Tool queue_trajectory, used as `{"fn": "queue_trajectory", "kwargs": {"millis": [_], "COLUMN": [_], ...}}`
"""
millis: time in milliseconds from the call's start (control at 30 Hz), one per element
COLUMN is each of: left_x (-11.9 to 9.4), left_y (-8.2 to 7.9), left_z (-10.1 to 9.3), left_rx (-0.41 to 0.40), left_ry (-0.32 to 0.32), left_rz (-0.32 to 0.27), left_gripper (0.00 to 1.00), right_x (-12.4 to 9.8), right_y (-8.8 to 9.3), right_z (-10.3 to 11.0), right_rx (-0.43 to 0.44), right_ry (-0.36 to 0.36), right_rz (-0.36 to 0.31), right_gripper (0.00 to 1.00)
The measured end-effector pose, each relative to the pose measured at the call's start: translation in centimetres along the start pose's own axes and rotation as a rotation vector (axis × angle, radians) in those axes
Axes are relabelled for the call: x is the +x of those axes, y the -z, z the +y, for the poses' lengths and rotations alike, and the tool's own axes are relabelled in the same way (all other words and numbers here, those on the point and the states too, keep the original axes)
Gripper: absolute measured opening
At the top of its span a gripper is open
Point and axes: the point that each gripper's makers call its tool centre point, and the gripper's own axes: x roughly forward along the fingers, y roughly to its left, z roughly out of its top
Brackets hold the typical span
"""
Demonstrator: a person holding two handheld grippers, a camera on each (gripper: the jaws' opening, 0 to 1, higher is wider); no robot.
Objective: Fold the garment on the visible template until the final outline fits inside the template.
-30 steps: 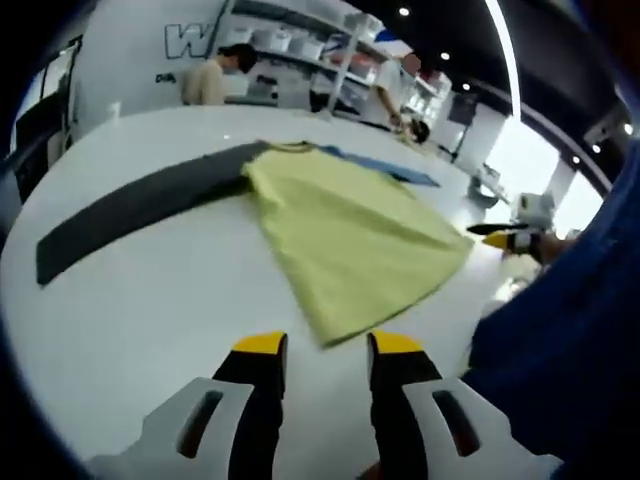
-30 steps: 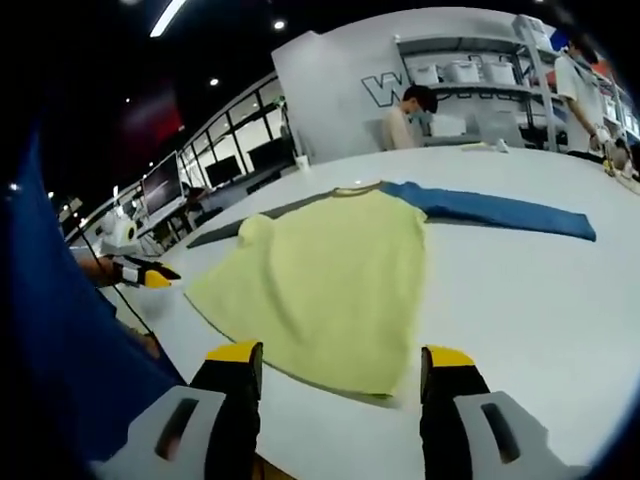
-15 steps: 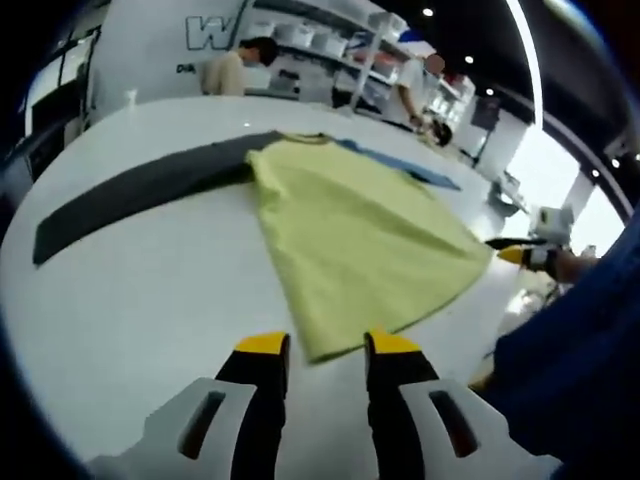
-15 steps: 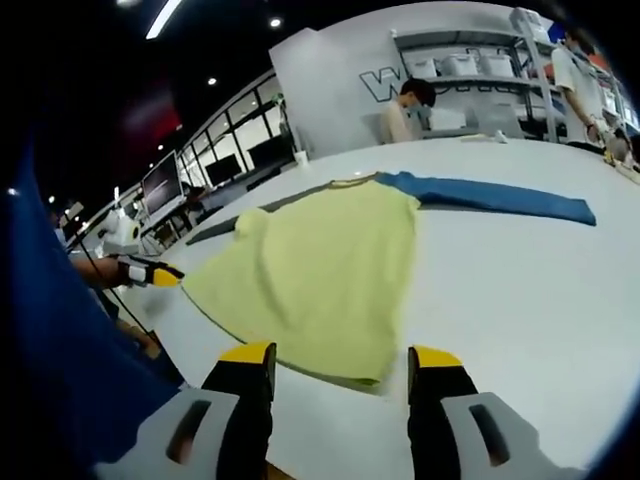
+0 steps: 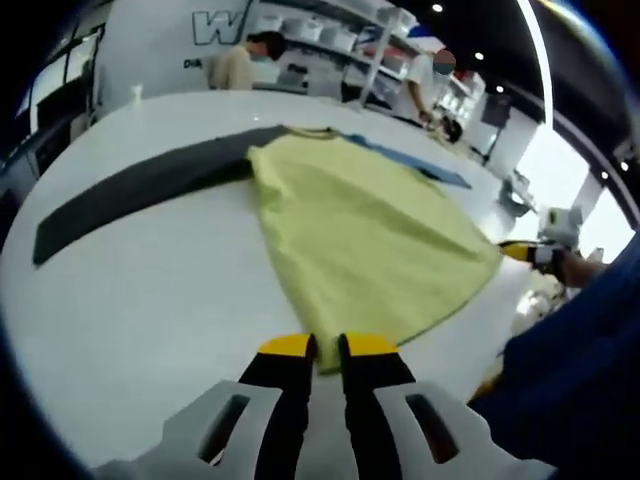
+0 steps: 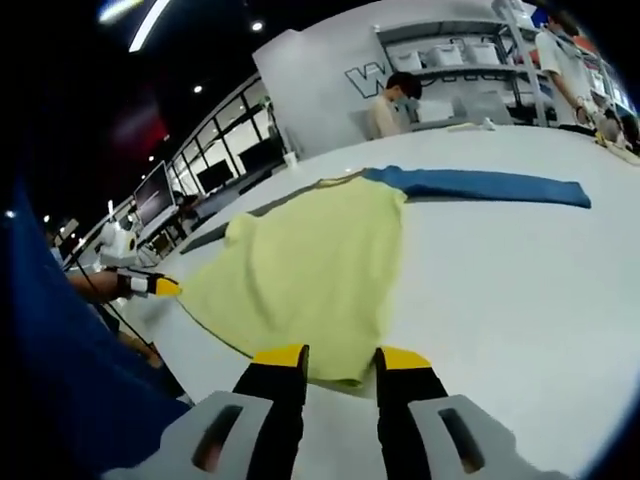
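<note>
Both claws are narrowing since a second ago: each pair of yellow-tipped jaws, then spread, is now drawing in on the near hem of the shirt.

Left claw (image 5: 321,348): jaws nearly pressed together, the shirt's near corner sitting between the tips; whether the cloth is truly pinched cannot be told. In the right gripper view it is showing at far left (image 6: 160,286), at the shirt's left hem.

Right claw (image 6: 340,360): jaws standing a little apart, tips flanking the near right corner of the hem. Grip on the cloth cannot be told. In the left gripper view it is appearing at far right (image 5: 520,250), beside the hem.

Shirt (image 5: 365,235): pale yellow, lying flat on the worktop (image 5: 150,290), neck at the far end, hem near the person; also showing spread out in the right gripper view (image 6: 300,265).

Template, dark strip (image 5: 140,190): lying on the worktop, running left from the shirt's far left shoulder, its end tucked under the cloth.

Template, blue strip (image 6: 480,185): running right from the shirt's far right shoulder.

Sleeve (image 5: 570,370): blue, crowding the right of the left gripper view.

People (image 6: 385,105): standing beyond the far edge of the worktop, by shelves (image 6: 460,70) holding bins.
</note>
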Motion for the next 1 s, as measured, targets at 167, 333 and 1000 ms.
{"fn": "queue_trajectory", "kwargs": {"millis": [167,333,1000], "left_x": [-0.1,-0.5,-3.1], "left_y": [0.3,0.6,2.6], "left_z": [0.0,-0.2,-3.2], "left_rx": [0.020,0.016,-0.077], "left_ry": [-0.026,-0.033,0.001], "left_rz": [0.013,0.032,0.068], "left_gripper": [0.04,0.03,0.03], "right_x": [0.2,0.3,-1.6], "right_y": [0.1,0.2,0.4], "right_z": [-0.2,0.1,0.1], "right_rx": [-0.037,-0.072,0.034], "right_ry": [0.009,0.004,-0.033], "right_rz": [0.040,0.064,0.048], "right_gripper": [0.06,0.00,0.00]}}
